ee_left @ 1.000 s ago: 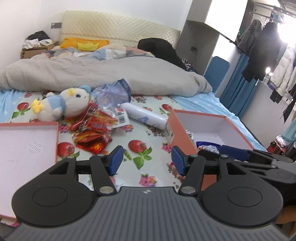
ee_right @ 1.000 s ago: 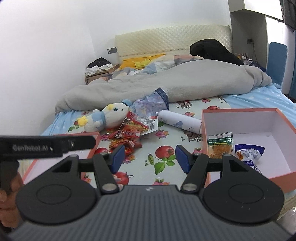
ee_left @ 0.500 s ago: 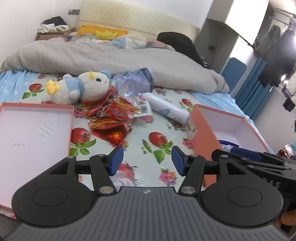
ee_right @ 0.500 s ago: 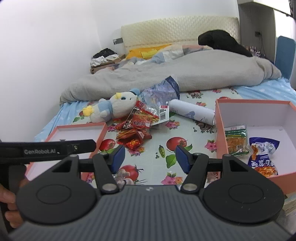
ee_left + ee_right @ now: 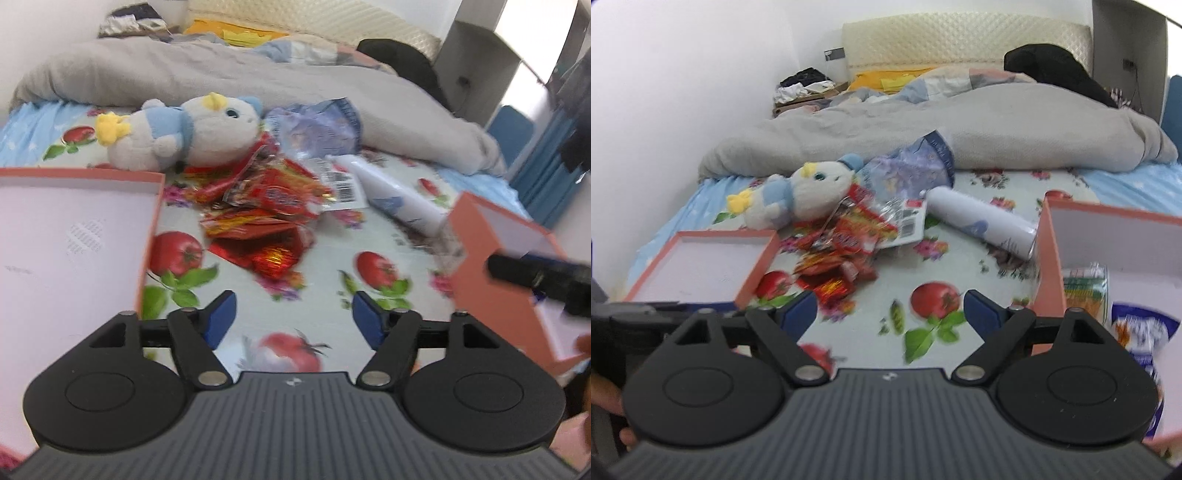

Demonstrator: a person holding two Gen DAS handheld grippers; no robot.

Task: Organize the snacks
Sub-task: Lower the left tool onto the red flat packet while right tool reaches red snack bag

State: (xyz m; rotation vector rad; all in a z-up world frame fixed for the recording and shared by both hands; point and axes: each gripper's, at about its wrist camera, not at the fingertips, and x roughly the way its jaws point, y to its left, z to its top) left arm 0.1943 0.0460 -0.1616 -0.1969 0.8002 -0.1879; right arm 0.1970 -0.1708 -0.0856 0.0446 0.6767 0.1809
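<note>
A heap of red snack packets (image 5: 262,218) (image 5: 842,251) lies on the fruit-print sheet between two orange boxes. My left gripper (image 5: 293,319) hovers just short of the heap; its jaws are opening and nothing is between them. My right gripper (image 5: 890,314) hangs over the sheet right of the heap, its jaws also opening and empty. The right-hand orange box (image 5: 1049,266) (image 5: 480,280) holds a green-and-orange packet (image 5: 1084,291) and a blue-and-white packet (image 5: 1141,332). The shallow orange lid (image 5: 74,251) (image 5: 701,262) on the left holds nothing.
A plush toy (image 5: 184,129) (image 5: 801,192), a crumpled bluish bag (image 5: 317,125) and a white spray can (image 5: 399,199) (image 5: 979,221) lie just behind the heap. A grey duvet (image 5: 221,74) covers the far bed. The right gripper's black finger (image 5: 535,273) crosses the left wrist view.
Both grippers have moved forward and down toward the snack heap, which now looms larger. Both pairs of jaws stand wider apart than before.
</note>
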